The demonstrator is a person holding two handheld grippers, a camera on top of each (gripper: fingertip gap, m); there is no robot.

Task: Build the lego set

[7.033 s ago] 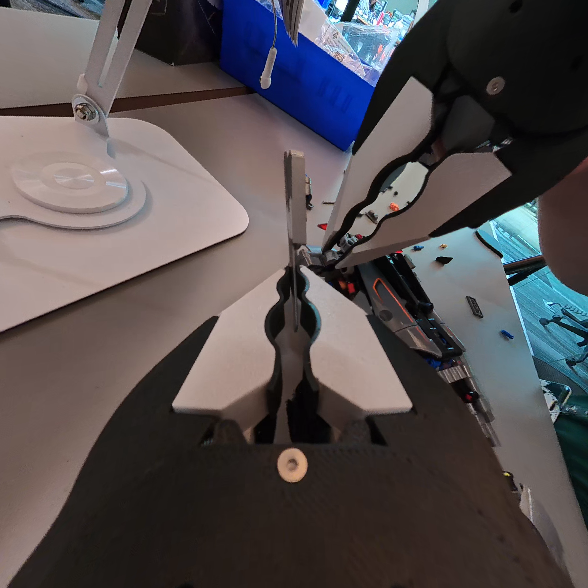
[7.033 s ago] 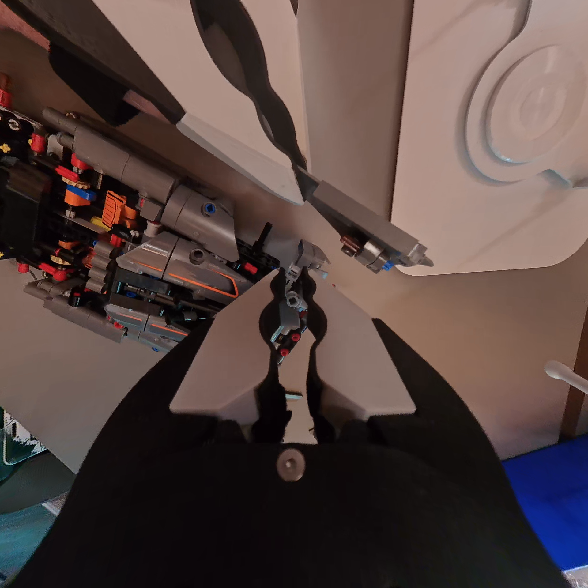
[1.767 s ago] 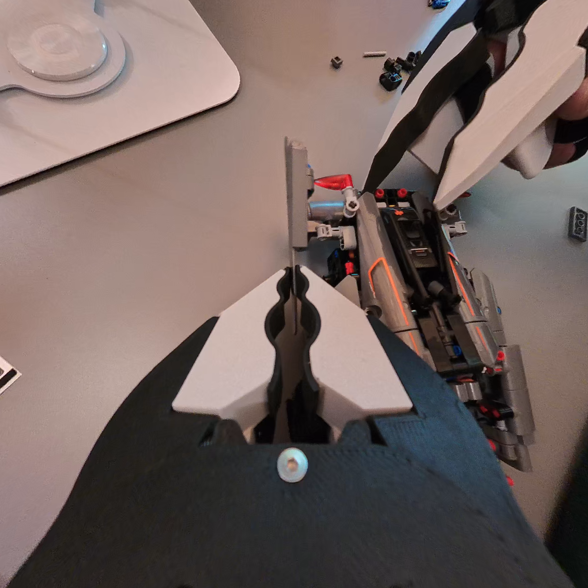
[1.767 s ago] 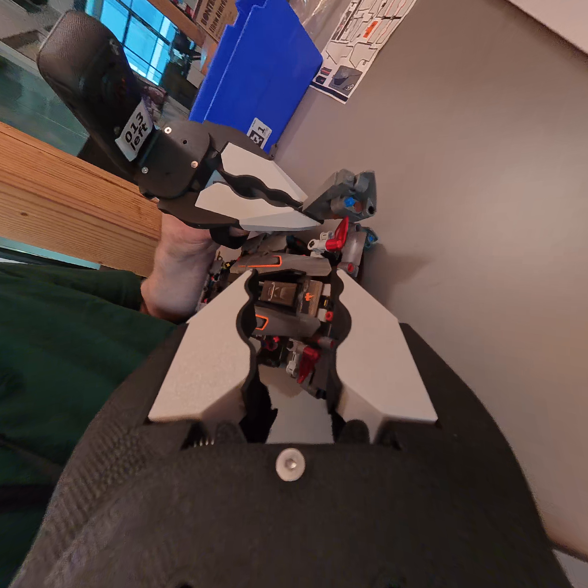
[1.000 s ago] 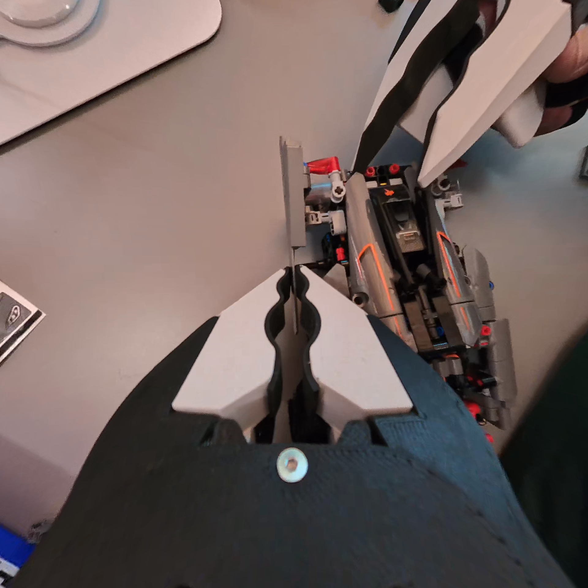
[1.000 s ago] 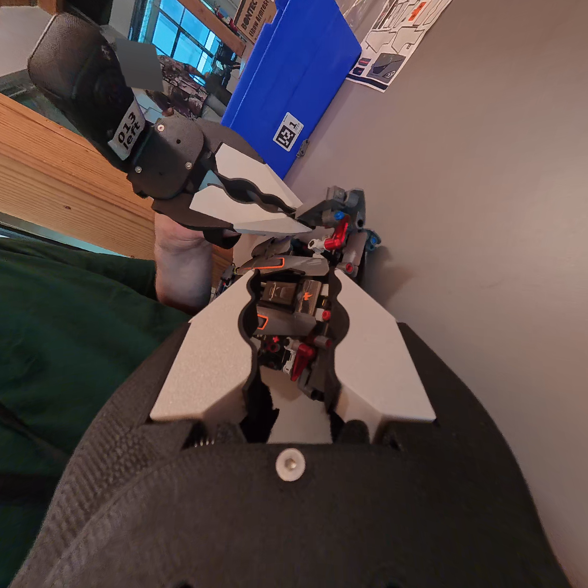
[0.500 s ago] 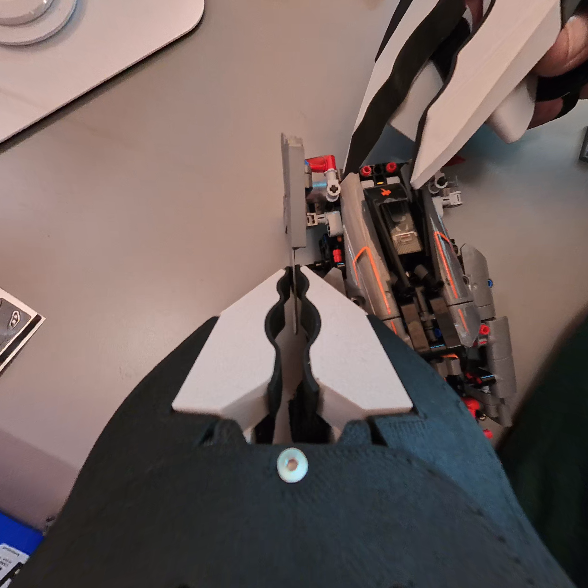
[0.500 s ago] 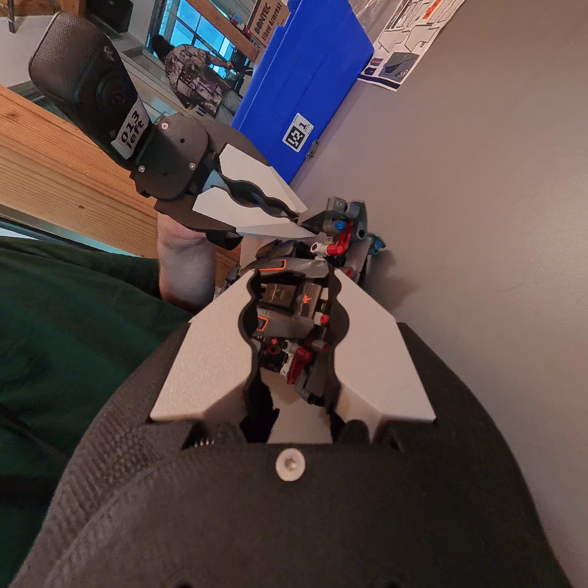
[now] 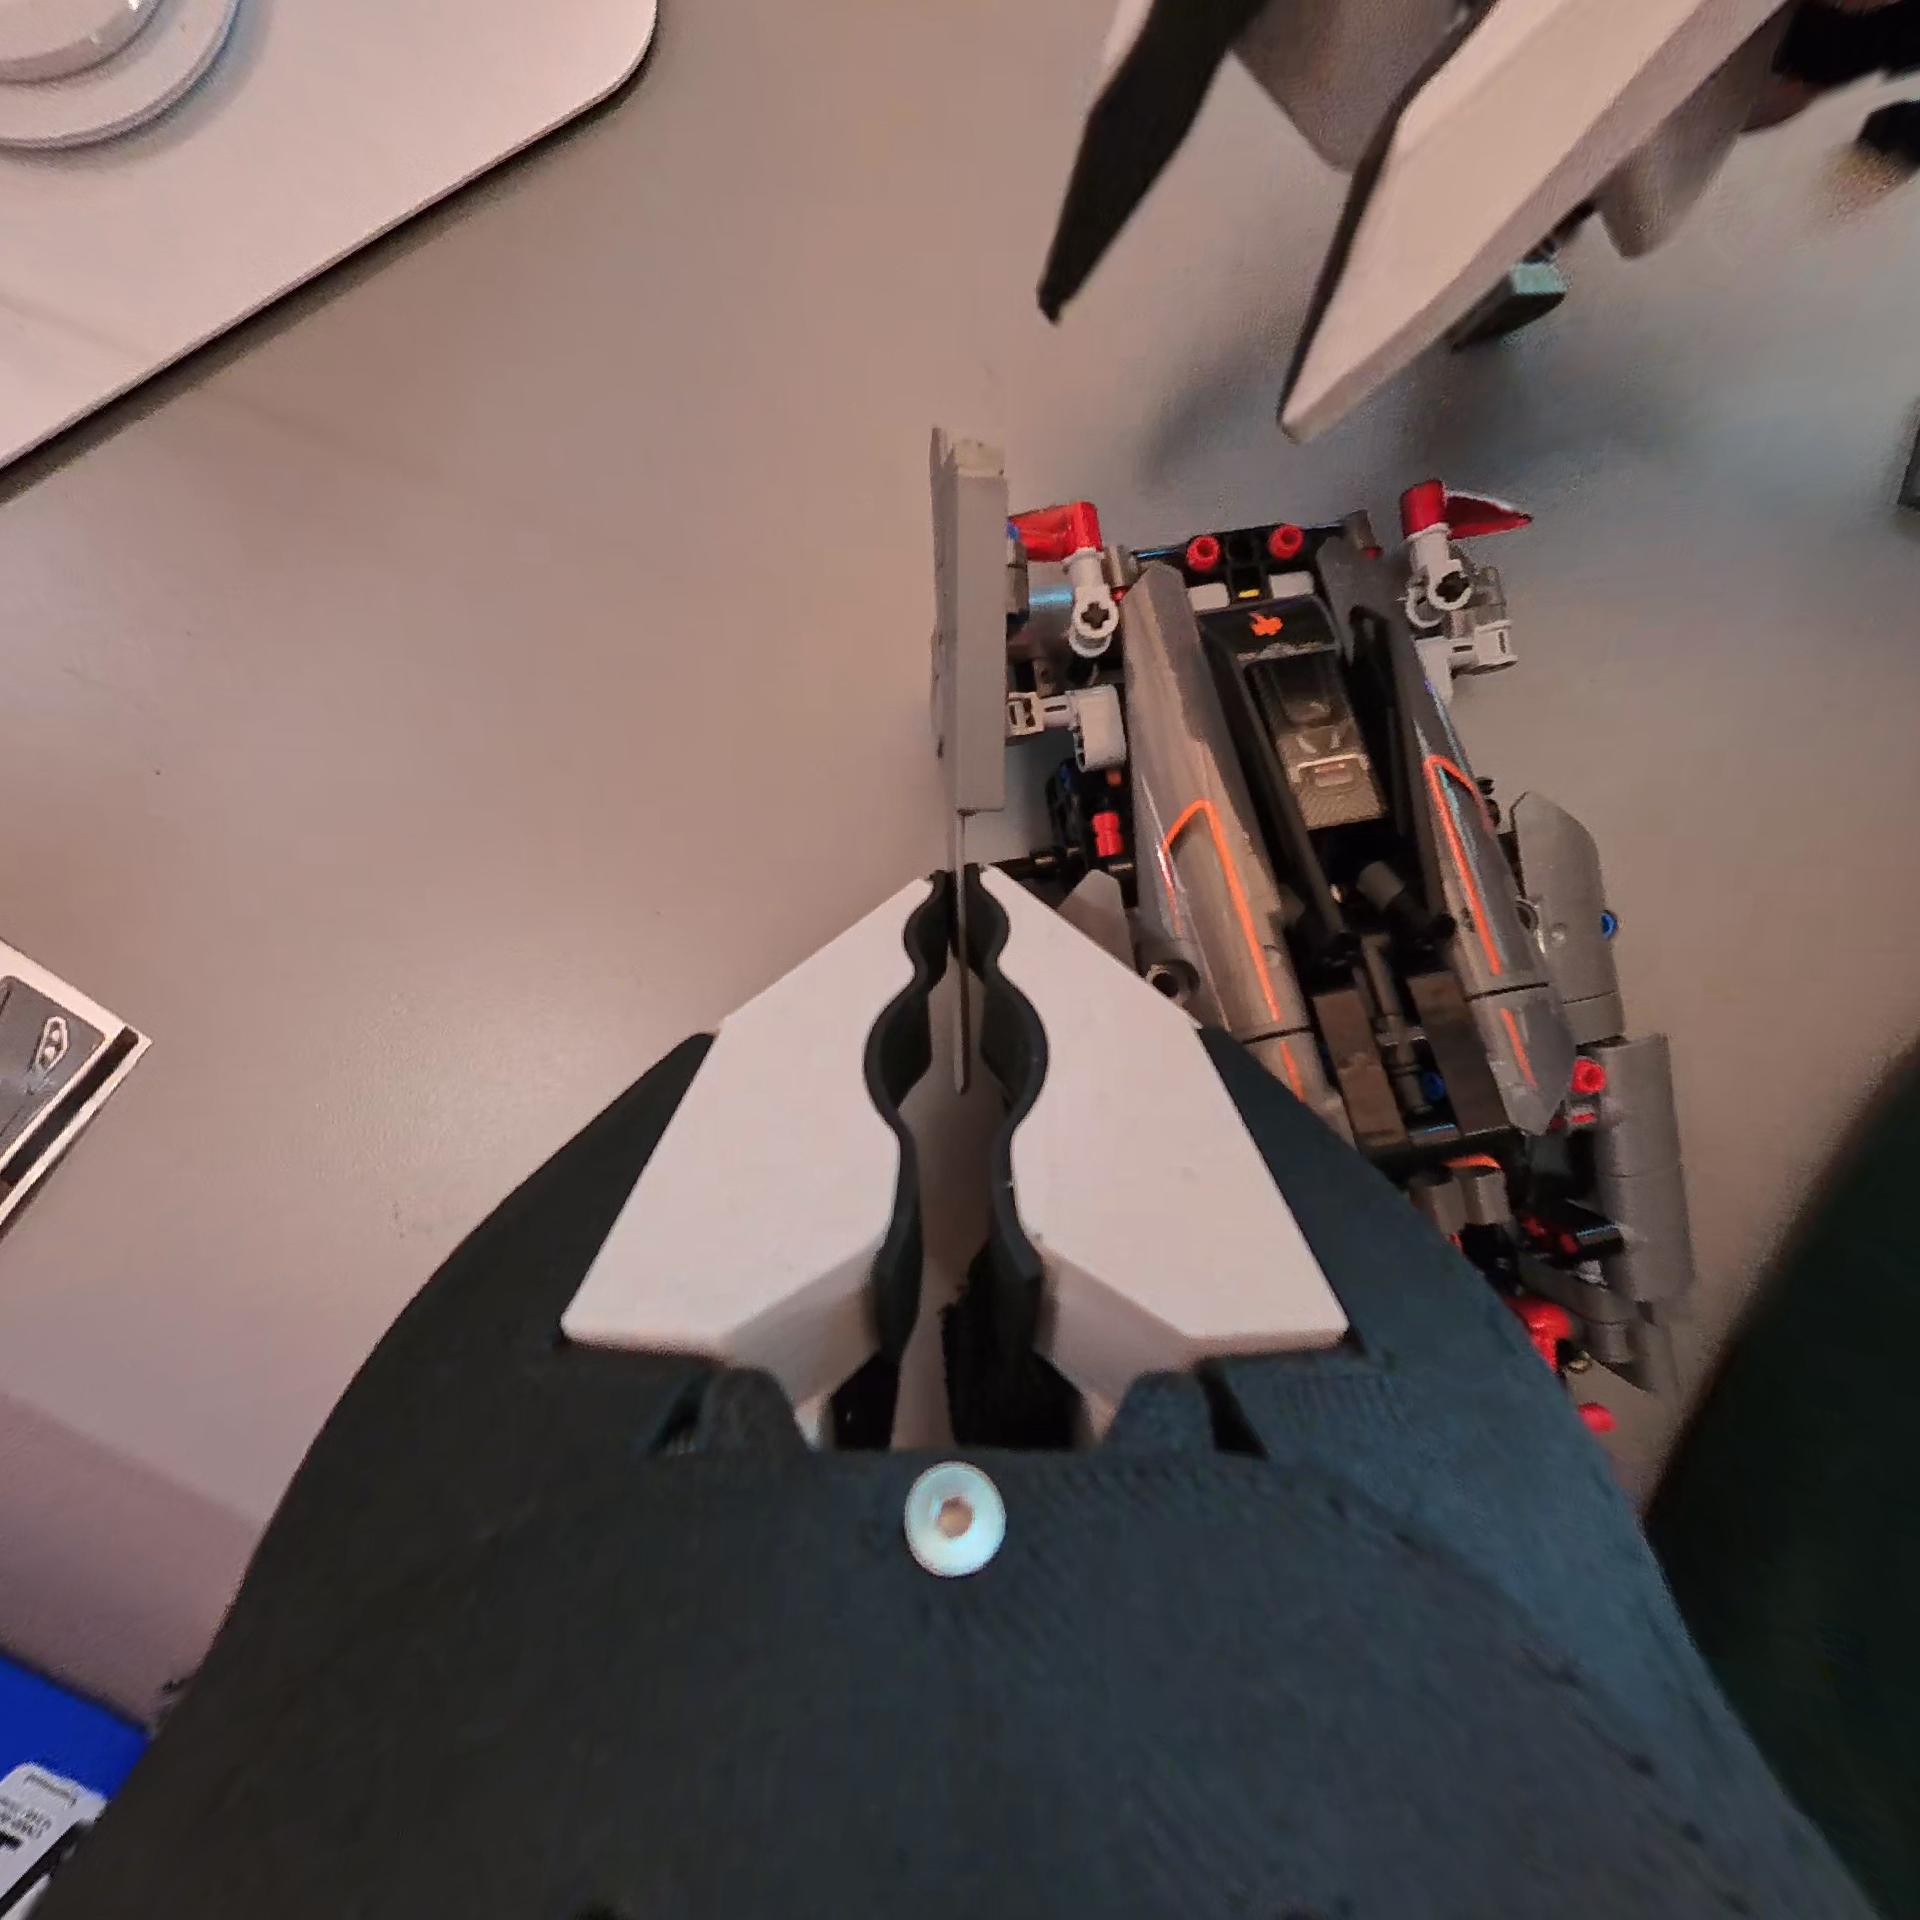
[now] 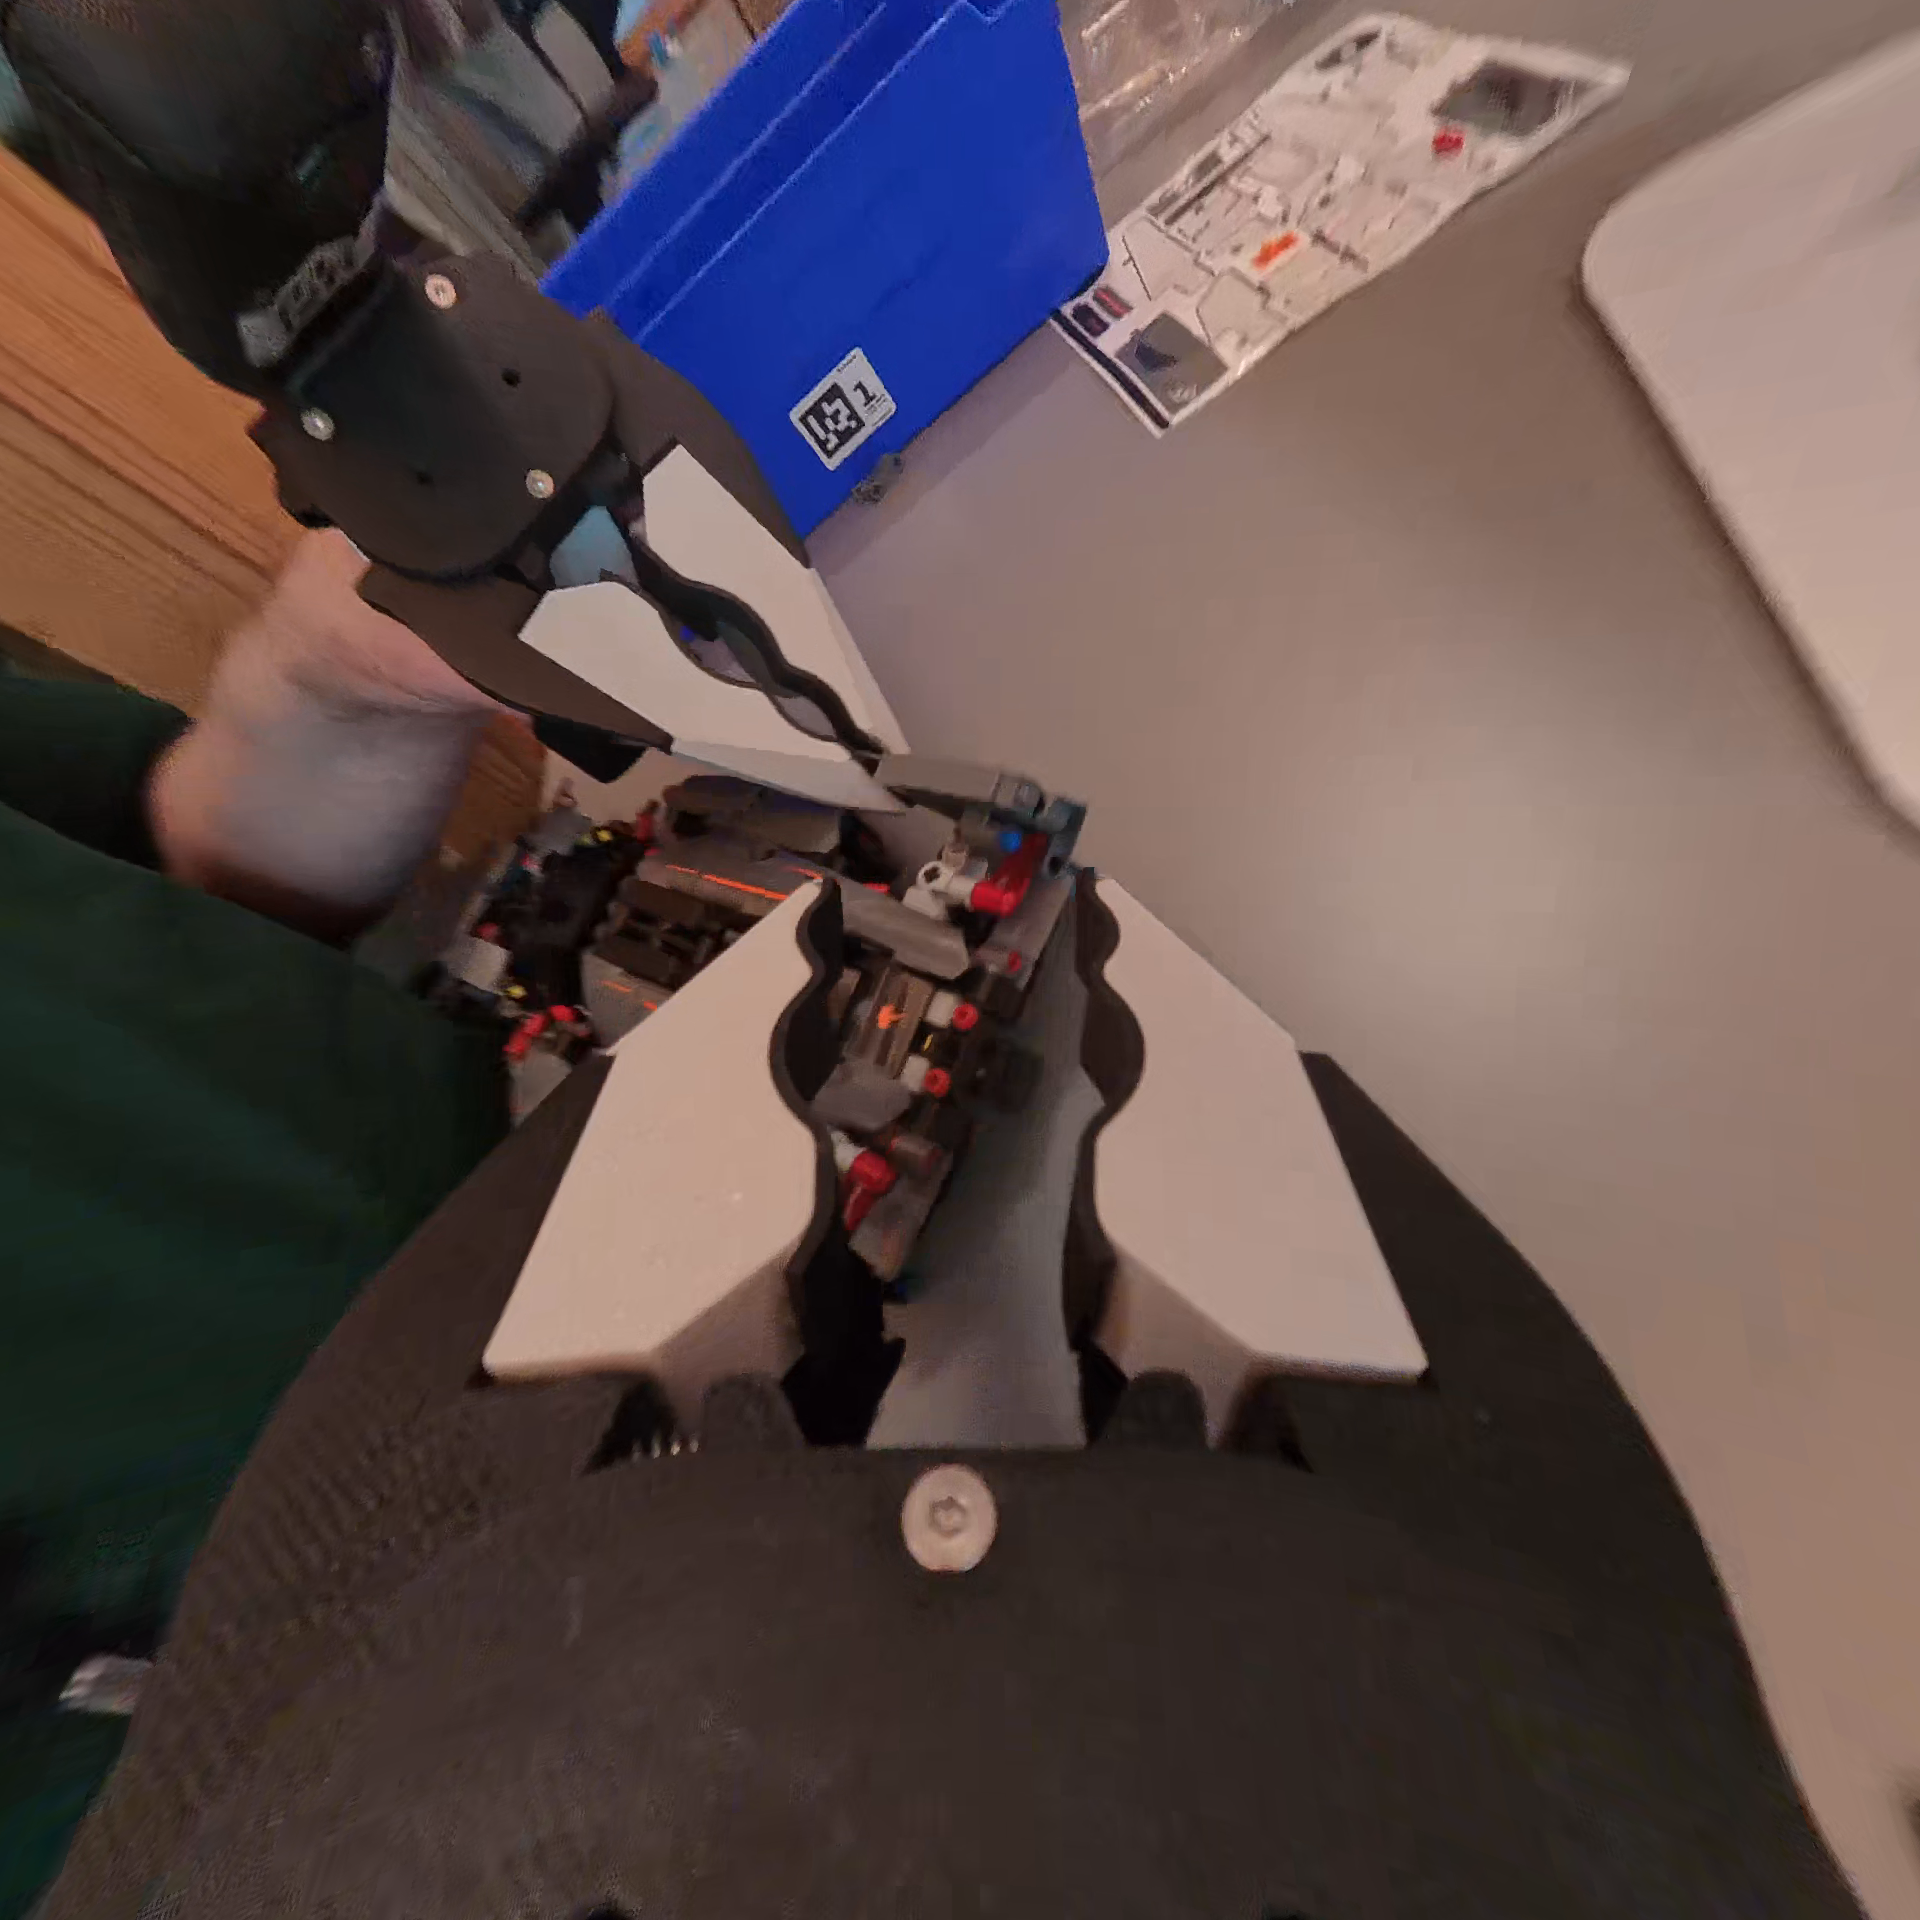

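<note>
Two claws in view. Left claw (image 9: pixel 961 904) is clamped on a thin grey panel (image 9: pixel 968 665), held edge-on against the left flank of the lego car (image 9: pixel 1340 831), just ahead of its tips. Right claw (image 10: pixel 951 904) stands wide apart, gripping nothing, straddling the car's front. Car rests on the tabletop (image 9: pixel 520 675).

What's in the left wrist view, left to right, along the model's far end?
Grey panel held edge-on by the left tool → left red piece → two red pins → right red piece.
</note>
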